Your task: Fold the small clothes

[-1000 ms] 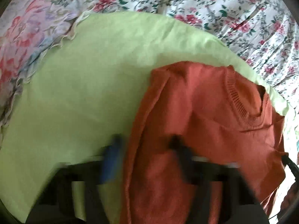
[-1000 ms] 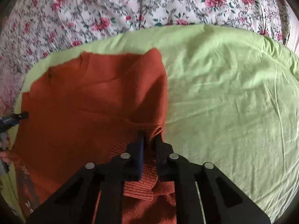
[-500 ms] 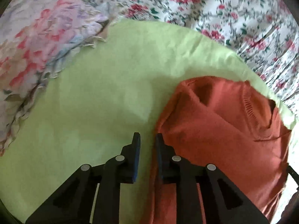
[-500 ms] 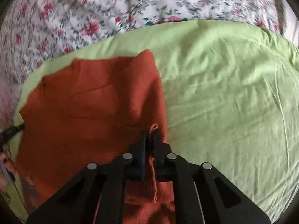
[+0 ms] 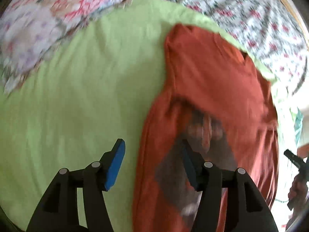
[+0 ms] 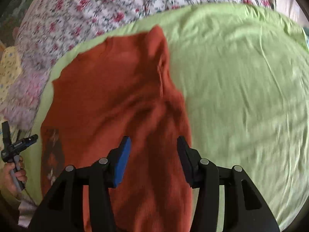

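L claw point(image 5: 152, 162): wide open, gripping nothing, blue pad on its L finger point(image 5: 114, 166) over bare green sheet point(image 5: 77, 96), R finger over the orange sweater point(image 5: 212, 73). Sweater edge runs btwn the two fingers, bulk of it ahead and to the R of claw; blurry dark patch w/ pale spots just ahead of R finger, can't tell what. Lies crumpled on the sheet, far end near sheet's edge. Beyond: floral bedspread point(image 5: 251, 9); pastel floral fabric point(image 5: 38, 19) far L. Hand w/ black handle at far R edge.

R claw point(image 6: 153, 158): also wide open, empty, both fingers over the sweater point(image 6: 115, 96). Garment directly under and ahead, stretching L of claw; its R edge just past the R finger. Green sheet point(image 6: 241, 87) wide to the R and ahead. Floral bedspread point(image 6: 96, 9) beyond. Person's L hand point(image 6: 15, 174) on black handle at far L.
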The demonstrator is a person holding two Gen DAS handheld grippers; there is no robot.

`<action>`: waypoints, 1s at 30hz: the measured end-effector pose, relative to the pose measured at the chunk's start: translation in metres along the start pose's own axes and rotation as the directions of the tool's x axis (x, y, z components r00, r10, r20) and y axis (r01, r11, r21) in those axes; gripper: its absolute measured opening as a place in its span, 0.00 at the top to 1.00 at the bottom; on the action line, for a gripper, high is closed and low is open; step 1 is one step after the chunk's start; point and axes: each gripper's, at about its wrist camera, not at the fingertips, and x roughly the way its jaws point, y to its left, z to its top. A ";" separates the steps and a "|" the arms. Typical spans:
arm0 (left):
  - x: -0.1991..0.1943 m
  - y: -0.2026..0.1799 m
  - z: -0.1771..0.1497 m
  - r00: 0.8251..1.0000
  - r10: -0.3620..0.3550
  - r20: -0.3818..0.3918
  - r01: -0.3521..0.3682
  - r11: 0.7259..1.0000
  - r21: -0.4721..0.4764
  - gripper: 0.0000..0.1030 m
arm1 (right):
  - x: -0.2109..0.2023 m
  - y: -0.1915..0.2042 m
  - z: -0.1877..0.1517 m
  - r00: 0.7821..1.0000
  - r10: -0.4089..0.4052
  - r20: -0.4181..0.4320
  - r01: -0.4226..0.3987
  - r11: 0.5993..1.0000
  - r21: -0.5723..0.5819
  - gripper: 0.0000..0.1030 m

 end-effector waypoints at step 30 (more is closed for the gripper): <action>-0.019 -0.009 -0.180 0.964 -0.197 -0.178 0.209 0.976 0.054 0.81 | -0.030 -0.031 -0.165 0.956 0.275 -0.099 -0.245 0.939 0.243 0.84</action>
